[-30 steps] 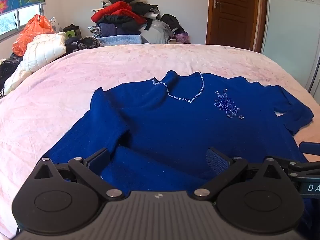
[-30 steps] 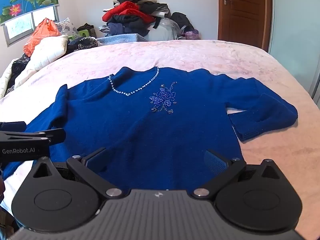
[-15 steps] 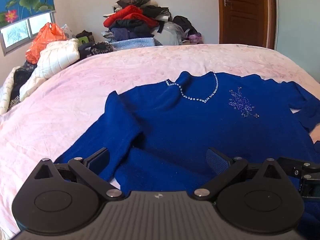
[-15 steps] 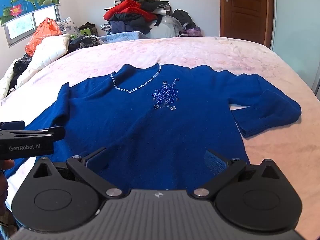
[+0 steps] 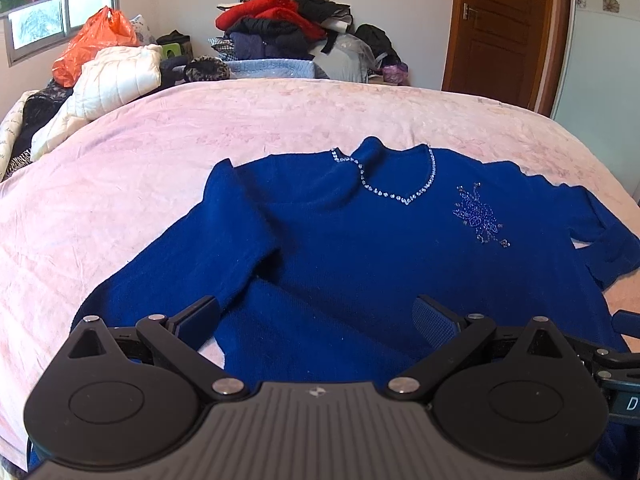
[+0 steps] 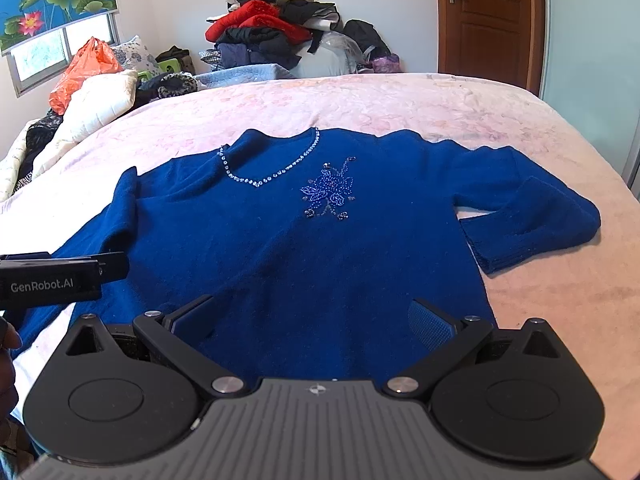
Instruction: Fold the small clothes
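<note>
A dark blue sweater (image 5: 360,248) (image 6: 304,248) with a beaded neckline and a beaded flower lies front-up, spread flat on the pink bed. Its left sleeve (image 5: 208,264) runs down toward me; its right sleeve (image 6: 532,220) is bent back on itself. My left gripper (image 5: 316,320) is open and empty above the sweater's lower left hem. My right gripper (image 6: 312,322) is open and empty above the lower hem. The left gripper's side also shows in the right wrist view (image 6: 60,278).
The pink bedspread (image 5: 120,184) surrounds the sweater. A pile of clothes (image 5: 280,28) stands beyond the far edge. A white quilt (image 5: 108,80) and an orange bag (image 5: 92,44) lie at the far left. A wooden door (image 5: 504,28) is at the back right.
Both grippers have drawn back and shifted slightly; the sweater sits a little lower and further in the views. Both stay open. The sweater has not moved.
</note>
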Demonstrator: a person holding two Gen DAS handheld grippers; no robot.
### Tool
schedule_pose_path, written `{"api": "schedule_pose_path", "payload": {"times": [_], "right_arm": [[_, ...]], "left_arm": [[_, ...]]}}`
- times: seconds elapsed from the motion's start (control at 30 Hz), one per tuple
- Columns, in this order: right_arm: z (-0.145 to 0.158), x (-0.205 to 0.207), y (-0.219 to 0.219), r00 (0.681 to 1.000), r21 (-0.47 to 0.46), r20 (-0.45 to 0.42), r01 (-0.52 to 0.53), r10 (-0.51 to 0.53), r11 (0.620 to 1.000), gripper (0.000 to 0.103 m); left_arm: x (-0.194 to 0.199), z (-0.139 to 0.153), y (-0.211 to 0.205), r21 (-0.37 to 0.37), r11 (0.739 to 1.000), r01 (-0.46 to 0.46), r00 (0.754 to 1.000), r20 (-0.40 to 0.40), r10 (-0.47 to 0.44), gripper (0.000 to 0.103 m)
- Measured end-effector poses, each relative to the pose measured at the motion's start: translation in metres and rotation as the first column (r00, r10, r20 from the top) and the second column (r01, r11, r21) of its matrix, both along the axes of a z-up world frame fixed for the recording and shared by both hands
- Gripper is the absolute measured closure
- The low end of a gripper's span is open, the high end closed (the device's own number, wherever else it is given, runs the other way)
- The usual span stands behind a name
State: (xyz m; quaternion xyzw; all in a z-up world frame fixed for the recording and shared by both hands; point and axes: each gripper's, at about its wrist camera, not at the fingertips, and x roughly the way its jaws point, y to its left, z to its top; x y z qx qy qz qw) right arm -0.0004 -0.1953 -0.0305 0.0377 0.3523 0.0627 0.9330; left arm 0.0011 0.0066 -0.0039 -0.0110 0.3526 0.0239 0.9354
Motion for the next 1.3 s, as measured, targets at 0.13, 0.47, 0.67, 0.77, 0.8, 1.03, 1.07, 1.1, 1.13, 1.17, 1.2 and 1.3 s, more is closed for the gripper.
{"api": "schedule_pose_path", "payload": {"times": [0.13,0.47,0.67,0.77,0.8,1.03,1.07,1.1,1.13,1.17,1.2,1.3], "right_arm": [[-0.0001,0.0001,0.0003,1.000,-0.001,0.000,-0.002,0.002,1.000,0.000],[-0.0002,-0.0008,0.0013,1.000,0.001,0.008,-0.005,0.005,1.000,0.000],[-0.0009,-0.0006,0.0013,1.000,-0.005,0.007,-0.008,0.008,1.000,0.000],[-0.0010,-0.0007,0.0007,1.000,0.000,0.008,-0.004,0.004,1.000,0.000],[-0.0010,-0.0007,0.0002,1.000,0.001,0.008,-0.003,0.003,1.000,0.000],[-0.0024,-0.0004,-0.0001,1.000,0.004,0.001,-0.005,0.005,1.000,0.000],[-0.0025,-0.0004,0.0000,1.000,0.004,0.002,-0.006,0.006,1.000,0.000],[-0.0027,-0.0005,0.0002,1.000,0.003,0.003,-0.009,0.009,1.000,0.000],[-0.0026,-0.0007,0.0006,1.000,0.001,0.004,-0.010,0.010,1.000,0.000],[-0.0028,-0.0006,0.0010,1.000,-0.001,0.004,-0.011,0.011,1.000,0.000],[-0.0029,-0.0006,0.0013,1.000,-0.001,0.005,-0.011,0.011,1.000,0.000],[-0.0031,-0.0009,0.0012,1.000,-0.002,0.006,-0.013,0.013,1.000,0.000]], "left_arm": [[-0.0014,0.0013,-0.0005,0.000,1.000,0.009,1.000,0.009,-0.009,0.000],[-0.0039,0.0016,-0.0089,0.052,0.997,0.052,0.999,0.010,-0.053,0.000],[-0.0040,0.0022,-0.0086,0.051,0.997,0.062,0.998,0.005,-0.062,0.000],[-0.0042,0.0023,-0.0086,0.045,0.997,0.065,0.998,0.006,-0.065,0.000],[-0.0042,0.0022,-0.0086,0.047,0.997,0.064,0.998,0.006,-0.064,0.000],[-0.0033,0.0019,-0.0085,0.053,0.997,0.057,0.998,-0.004,-0.057,0.000],[-0.0029,0.0019,-0.0084,0.052,0.997,0.058,0.998,-0.008,-0.058,0.000],[-0.0026,0.0019,-0.0084,0.049,0.997,0.061,0.998,-0.013,-0.061,0.000],[-0.0020,0.0016,-0.0077,0.046,0.997,0.064,0.998,-0.017,-0.063,0.000],[-0.0017,0.0013,-0.0076,0.044,0.997,0.065,0.998,-0.021,-0.064,0.000],[-0.0013,0.0011,-0.0080,0.044,0.997,0.065,0.998,-0.023,-0.064,0.000],[0.0004,0.0009,-0.0082,0.051,0.997,0.065,0.998,-0.026,-0.063,0.000]]}}
